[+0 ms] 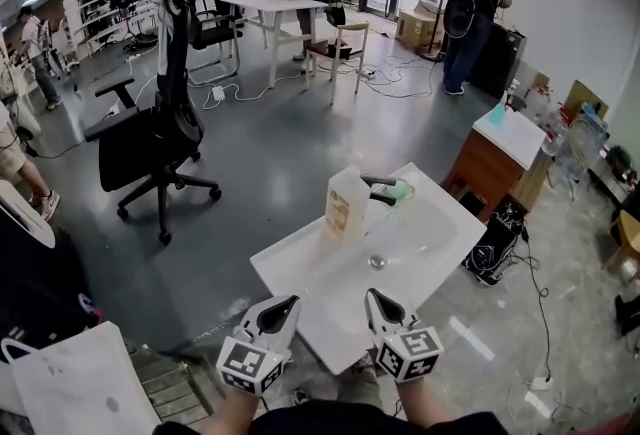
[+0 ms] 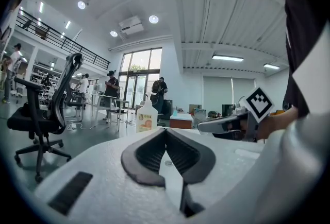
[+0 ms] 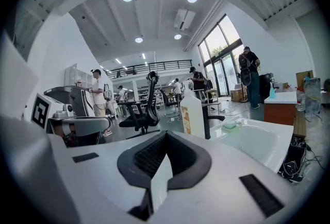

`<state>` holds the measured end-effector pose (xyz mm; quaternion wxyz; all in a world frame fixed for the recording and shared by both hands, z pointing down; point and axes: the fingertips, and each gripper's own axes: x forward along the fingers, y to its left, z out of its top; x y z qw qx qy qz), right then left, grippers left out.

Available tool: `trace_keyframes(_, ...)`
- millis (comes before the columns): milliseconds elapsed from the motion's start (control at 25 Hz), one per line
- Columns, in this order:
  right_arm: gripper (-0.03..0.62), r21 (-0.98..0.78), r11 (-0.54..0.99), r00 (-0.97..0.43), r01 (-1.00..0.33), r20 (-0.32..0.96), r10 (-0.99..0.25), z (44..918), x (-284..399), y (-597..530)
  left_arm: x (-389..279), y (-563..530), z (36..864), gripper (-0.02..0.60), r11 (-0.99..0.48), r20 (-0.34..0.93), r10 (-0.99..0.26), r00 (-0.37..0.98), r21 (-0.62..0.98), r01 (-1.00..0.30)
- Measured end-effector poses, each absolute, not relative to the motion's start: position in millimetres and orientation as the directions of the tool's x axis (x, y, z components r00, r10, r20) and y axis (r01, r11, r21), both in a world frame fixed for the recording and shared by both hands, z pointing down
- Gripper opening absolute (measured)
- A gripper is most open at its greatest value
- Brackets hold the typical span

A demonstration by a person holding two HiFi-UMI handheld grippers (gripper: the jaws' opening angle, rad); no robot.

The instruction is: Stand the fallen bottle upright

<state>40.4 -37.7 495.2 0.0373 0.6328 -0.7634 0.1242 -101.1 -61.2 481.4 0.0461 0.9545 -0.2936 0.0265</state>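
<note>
Left gripper [image 1: 283, 307] and right gripper [image 1: 378, 306] are both sitting closed and empty, hovering at 7 and 5 o'clock of the sink [image 1: 290, 275]. Bottle [image 1: 346, 203] is already standing upright on the far rim, at 11 o'clock from the drain [image 1: 377, 262], just beside the tap [image 1: 380, 183]. It is looking like light, smooth, slightly squeezable plastic, so gripping mid-body across the flat sides seems safest.

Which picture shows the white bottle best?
The head view: the whole bottle shows, standing upright on the sink's far edge. The right gripper view shows it side-on, its base hidden behind the right gripper. The left gripper view shows it small and far off.
</note>
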Motion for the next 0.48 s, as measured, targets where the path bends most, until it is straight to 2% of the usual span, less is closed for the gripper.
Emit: trace_keyframes(480,0.000,-0.150,0.179,-0.209,-0.972,0.211,-0.955,494.7,44.5,-36.1,-99.1,-60.1,483.0,0.020,-0.814,0.075,-0.569,0.819,0.090,-0.574)
